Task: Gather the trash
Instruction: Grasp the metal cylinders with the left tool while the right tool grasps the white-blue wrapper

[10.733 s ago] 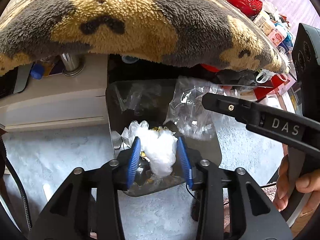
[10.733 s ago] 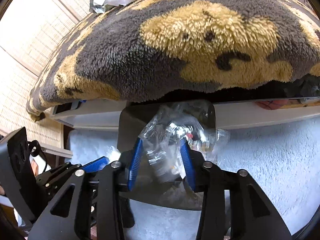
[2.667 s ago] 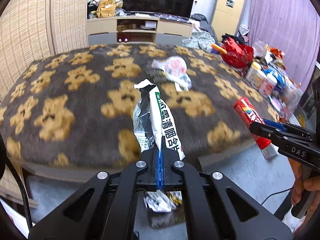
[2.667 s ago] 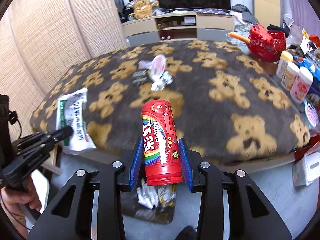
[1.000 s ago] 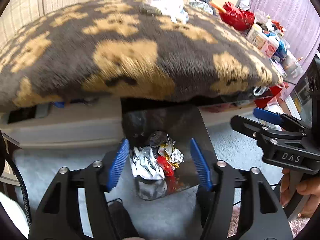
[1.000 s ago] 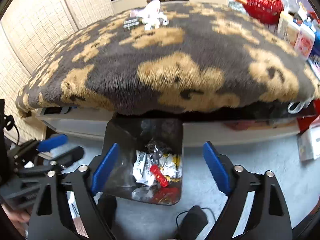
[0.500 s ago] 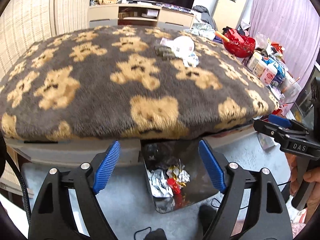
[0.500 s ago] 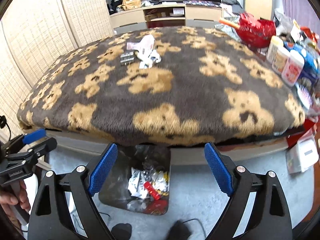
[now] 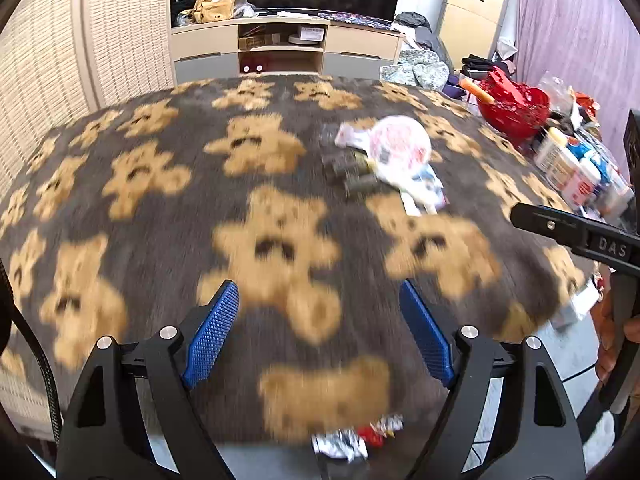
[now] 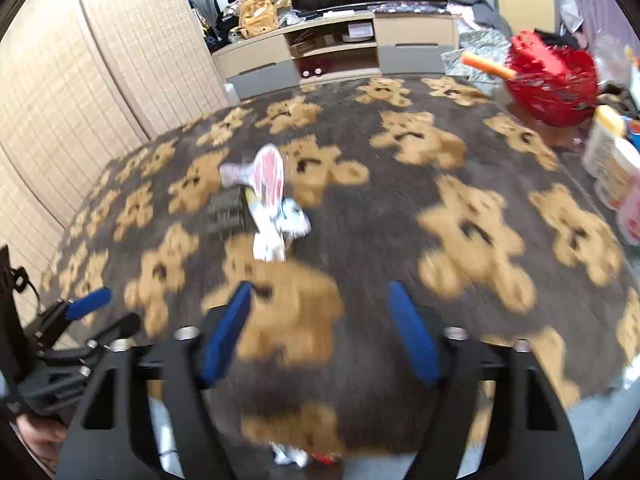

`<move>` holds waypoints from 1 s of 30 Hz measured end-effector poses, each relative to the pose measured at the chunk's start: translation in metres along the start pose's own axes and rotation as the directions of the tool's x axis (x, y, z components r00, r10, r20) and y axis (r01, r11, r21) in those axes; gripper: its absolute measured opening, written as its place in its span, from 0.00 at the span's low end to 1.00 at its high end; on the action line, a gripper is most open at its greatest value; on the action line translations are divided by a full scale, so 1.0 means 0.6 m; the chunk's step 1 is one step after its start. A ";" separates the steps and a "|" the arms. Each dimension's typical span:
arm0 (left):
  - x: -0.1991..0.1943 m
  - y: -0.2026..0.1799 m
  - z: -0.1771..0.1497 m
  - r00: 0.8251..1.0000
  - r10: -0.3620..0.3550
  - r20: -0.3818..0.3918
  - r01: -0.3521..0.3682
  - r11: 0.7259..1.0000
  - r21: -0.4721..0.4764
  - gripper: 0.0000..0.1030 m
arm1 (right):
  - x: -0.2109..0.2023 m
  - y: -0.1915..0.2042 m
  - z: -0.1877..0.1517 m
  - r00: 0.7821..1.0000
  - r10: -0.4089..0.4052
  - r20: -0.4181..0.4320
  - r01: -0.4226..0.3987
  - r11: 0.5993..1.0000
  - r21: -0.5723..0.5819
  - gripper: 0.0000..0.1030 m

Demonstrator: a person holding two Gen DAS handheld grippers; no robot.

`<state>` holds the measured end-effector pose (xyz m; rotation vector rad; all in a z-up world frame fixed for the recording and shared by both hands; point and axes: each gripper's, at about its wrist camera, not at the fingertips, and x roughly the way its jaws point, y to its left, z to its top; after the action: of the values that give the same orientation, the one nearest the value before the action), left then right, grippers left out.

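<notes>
Several bits of trash lie together on the bear-print blanket [image 9: 280,216]: a round white wrapper with pink print [image 9: 398,146], small dark packets [image 9: 348,172] and a crumpled white wrapper [image 9: 424,188]. In the right wrist view these are the pink-print wrapper [image 10: 269,176], a dark packet [image 10: 226,210] and the white wrapper [image 10: 280,228]. My left gripper [image 9: 318,286] hovers open over the blanket's near part, nothing between its pads. My right gripper [image 10: 320,286] is closing, also with nothing between its jaws. Trash in the bin [image 9: 352,440] peeks out below the blanket's edge.
A red basket [image 9: 514,108] and several bottles [image 9: 572,168] crowd the blanket's right side. A TV cabinet [image 9: 288,48] stands behind, and a woven screen [image 9: 80,40] is on the left. The right gripper's finger [image 9: 560,228] reaches in from the right, held by a hand [image 9: 612,332].
Both grippers have risen from over the bin to above the blanket. The bin has slid to the bottom edge of both views. The right jaws stand narrower than before.
</notes>
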<state>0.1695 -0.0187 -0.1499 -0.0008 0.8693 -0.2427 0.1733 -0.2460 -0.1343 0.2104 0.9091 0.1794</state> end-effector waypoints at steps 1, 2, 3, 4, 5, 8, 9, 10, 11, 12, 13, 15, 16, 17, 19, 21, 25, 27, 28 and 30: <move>0.013 -0.002 0.015 1.000 0.004 0.002 -0.004 1.000 0.002 0.76 | 0.012 -0.003 0.012 1.000 0.019 -0.006 -0.019 1.000 0.016 0.44; 0.022 -0.004 0.024 1.000 0.005 0.004 -0.005 1.000 0.005 0.76 | 0.031 -0.006 0.028 0.999 0.046 -0.017 -0.045 0.998 0.035 0.40; 0.033 -0.007 0.035 1.000 0.005 0.005 -0.005 1.000 0.009 0.76 | 0.040 -0.005 0.036 0.998 0.057 -0.022 -0.056 0.998 0.039 0.36; 0.041 -0.009 0.041 1.000 0.004 0.004 -0.004 1.000 0.013 0.76 | 0.051 -0.003 0.044 0.997 0.066 -0.027 -0.065 0.997 0.040 0.35; 0.053 -0.012 0.051 1.000 0.001 0.003 -0.001 1.000 0.018 0.75 | 0.065 -0.001 0.052 0.996 0.079 -0.036 -0.077 0.996 0.041 0.34; 0.077 -0.019 0.065 1.000 -0.002 -0.001 0.002 1.000 0.027 0.75 | 0.099 0.008 0.061 0.991 0.114 -0.066 -0.111 0.993 0.043 0.31; 0.085 -0.021 0.070 1.000 -0.002 -0.002 0.002 1.000 0.029 0.75 | 0.106 0.011 0.063 0.991 0.117 -0.070 -0.114 0.993 0.040 0.31; 0.092 -0.024 0.075 1.000 0.000 -0.002 0.000 0.999 0.033 0.75 | 0.111 0.012 0.064 0.990 0.116 -0.073 -0.114 0.993 0.038 0.31; 0.097 -0.025 0.079 1.000 -0.001 -0.002 0.001 0.999 0.035 0.75 | 0.119 0.014 0.066 0.990 0.115 -0.078 -0.113 0.993 0.037 0.31; 0.102 -0.027 0.083 1.000 -0.002 -0.002 0.002 0.999 0.035 0.75 | 0.125 0.016 0.067 0.990 0.114 -0.082 -0.111 0.993 0.034 0.31; 0.109 -0.028 0.087 1.000 0.000 -0.003 0.000 0.999 0.034 0.75 | 0.128 0.016 0.068 0.990 0.113 -0.082 -0.110 0.993 0.032 0.31; 0.118 -0.030 0.092 1.000 0.001 -0.003 -0.001 1.000 0.026 0.75 | 0.136 0.018 0.068 0.990 0.113 -0.086 -0.111 0.993 0.029 0.27; 0.125 -0.032 0.095 1.000 0.001 -0.007 -0.001 1.000 0.022 0.75 | 0.138 0.017 0.068 0.990 0.113 -0.089 -0.111 0.993 0.026 0.23; 0.133 -0.033 0.097 1.000 0.005 -0.012 -0.005 1.000 0.017 0.75 | 0.140 0.019 0.067 0.990 0.105 -0.091 -0.103 0.994 0.019 0.21; 0.146 -0.036 0.102 1.000 0.002 -0.022 -0.002 1.000 0.005 0.75 | 0.136 0.022 0.067 0.992 0.093 -0.084 -0.094 0.996 -0.004 0.14; 0.156 -0.042 0.106 1.000 0.002 -0.022 -0.002 1.000 0.009 0.75 | 0.127 0.021 0.067 0.995 0.077 -0.069 -0.079 0.997 -0.020 0.11; 0.173 -0.055 0.113 0.999 0.015 -0.033 -0.014 1.000 0.018 0.73 | 0.104 0.014 0.071 0.998 0.049 -0.040 -0.051 0.998 -0.045 0.09; 0.182 -0.056 0.116 0.999 0.015 -0.044 -0.014 1.000 0.010 0.63 | 0.091 0.009 0.072 0.999 0.039 -0.023 -0.040 0.998 -0.058 0.09; 0.186 -0.056 0.117 0.999 0.014 -0.052 -0.014 1.000 0.004 0.55 | 0.085 0.007 0.073 0.999 0.035 -0.018 -0.036 0.997 -0.062 0.09; 0.191 -0.053 0.117 0.998 0.022 -0.058 -0.022 1.000 -0.002 0.47 | 0.071 0.000 0.074 1.000 0.029 -0.003 -0.029 0.997 -0.068 0.09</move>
<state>0.2866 -0.0808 -0.1878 0.0132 0.9270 -0.2222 0.2341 -0.2401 -0.1401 0.1602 0.9008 0.2369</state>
